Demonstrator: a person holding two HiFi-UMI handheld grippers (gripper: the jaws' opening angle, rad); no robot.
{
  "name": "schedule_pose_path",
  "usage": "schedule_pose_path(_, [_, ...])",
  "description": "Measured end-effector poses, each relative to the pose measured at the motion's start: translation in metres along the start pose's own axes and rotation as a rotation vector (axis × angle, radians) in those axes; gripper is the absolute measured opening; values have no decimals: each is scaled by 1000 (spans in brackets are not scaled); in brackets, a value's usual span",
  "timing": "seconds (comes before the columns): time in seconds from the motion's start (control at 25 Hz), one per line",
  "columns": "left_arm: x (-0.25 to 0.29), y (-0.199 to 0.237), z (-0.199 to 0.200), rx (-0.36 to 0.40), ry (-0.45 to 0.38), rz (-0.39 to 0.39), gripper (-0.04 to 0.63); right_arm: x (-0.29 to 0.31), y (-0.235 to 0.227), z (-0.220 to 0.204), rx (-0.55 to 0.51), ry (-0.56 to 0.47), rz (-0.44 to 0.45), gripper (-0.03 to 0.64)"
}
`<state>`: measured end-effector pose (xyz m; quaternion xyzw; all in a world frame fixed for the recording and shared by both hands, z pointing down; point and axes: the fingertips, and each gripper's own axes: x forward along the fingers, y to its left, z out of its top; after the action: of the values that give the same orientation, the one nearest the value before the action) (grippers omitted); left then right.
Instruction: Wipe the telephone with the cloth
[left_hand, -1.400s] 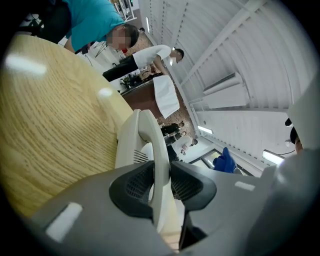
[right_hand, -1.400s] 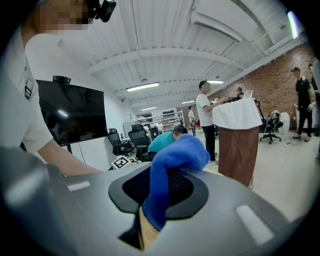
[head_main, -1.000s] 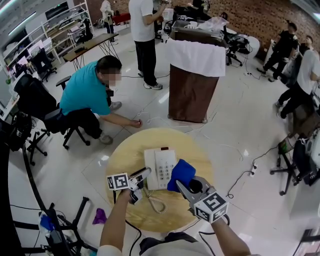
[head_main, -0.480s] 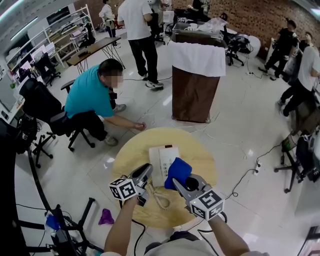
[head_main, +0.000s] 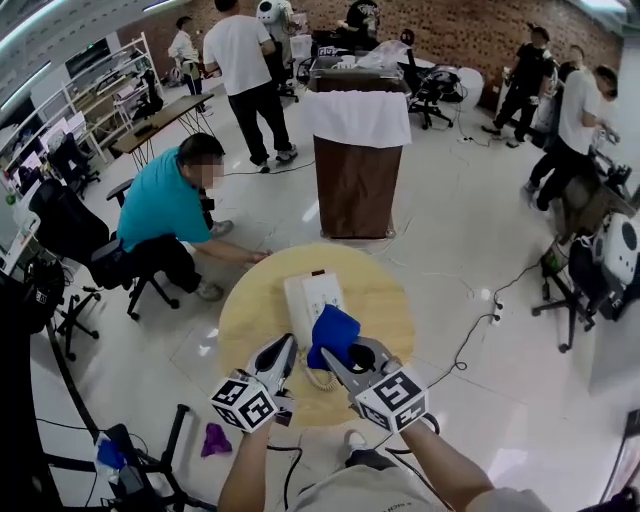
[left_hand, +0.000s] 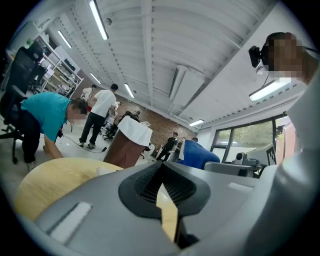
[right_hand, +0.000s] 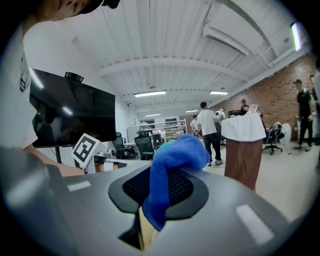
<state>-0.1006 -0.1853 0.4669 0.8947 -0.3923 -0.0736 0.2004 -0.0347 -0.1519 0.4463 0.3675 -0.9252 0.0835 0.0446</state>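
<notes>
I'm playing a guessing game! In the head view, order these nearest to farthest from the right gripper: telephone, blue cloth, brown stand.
1. The blue cloth, clamped in the right gripper.
2. The telephone, just beyond on the round table.
3. The brown stand, far back on the floor.

Long white ceiling tube lights (left_hand: 98, 20) light the room brightly and evenly, leaving soft glare patches on the glossy pale floor (head_main: 450, 250) left of centre in the head view and only faint shadows. All three views bulge like fisheyes, and both gripper views fade to black at their corners. At lower centre of the right gripper view, the blue fleecy cloth (right_hand: 165, 200) looks slightly soft.
</notes>
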Motion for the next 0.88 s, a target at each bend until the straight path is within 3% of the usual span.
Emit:
schedule_pose_path(0.28, [-55,-64,-2,105,2,6,0,-36,49,9,-23,-51,-48,64])
schedule_pose_path(0.68, [-122,-106,-6,209,-12,26,0,-65,111,3,-50,-86,-91,63])
schedule_pose_path(0.88, [-147,-118,-10,221,-24,31,0,-77,129,-2,-70,-91,-126,63])
